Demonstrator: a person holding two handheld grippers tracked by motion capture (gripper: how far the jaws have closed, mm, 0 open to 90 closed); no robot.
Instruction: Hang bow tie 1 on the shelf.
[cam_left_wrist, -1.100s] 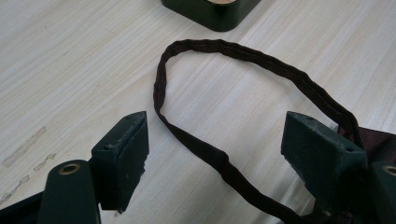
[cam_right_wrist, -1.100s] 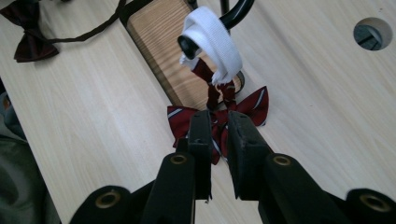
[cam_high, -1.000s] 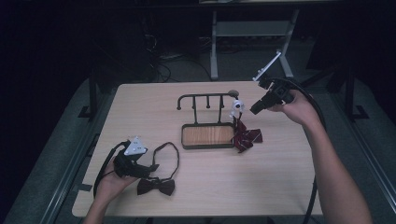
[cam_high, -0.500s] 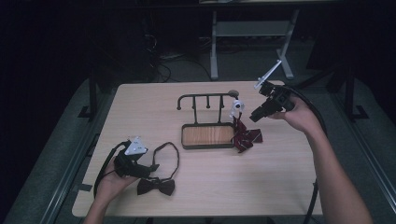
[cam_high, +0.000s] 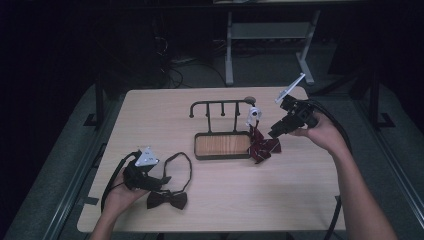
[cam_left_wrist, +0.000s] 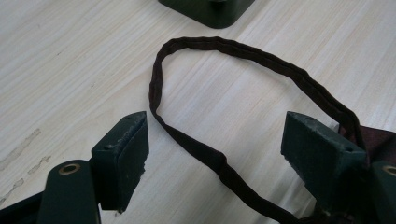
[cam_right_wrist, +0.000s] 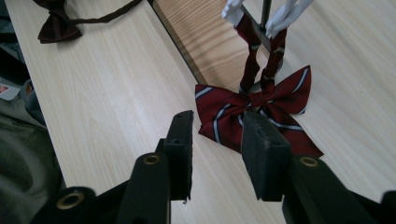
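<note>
Right claw (cam_right_wrist: 215, 154) apart, opening, empty, above striped bow tie (cam_right_wrist: 252, 109); rack (cam_high: 222, 145) beside; left claw (cam_left_wrist: 217, 154) apart.

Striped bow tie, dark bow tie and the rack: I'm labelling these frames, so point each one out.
Striped bow tie (cam_right_wrist: 224, 114): right gripper view, on its left wing.
Dark bow tie (cam_high: 167, 199): high view, on its knot.
Rack (cam_high: 220, 103): high view, on its top bar.

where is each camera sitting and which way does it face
High view: above the person's side, facing forward and down on the table; both forearms and claws show.
Left gripper view: on the left claw, open jaws facing the dark bow tie's strap.
Right gripper view: on the right claw, open jaws facing the striped bow tie.
Shared: right and high views both show the rack.
</note>
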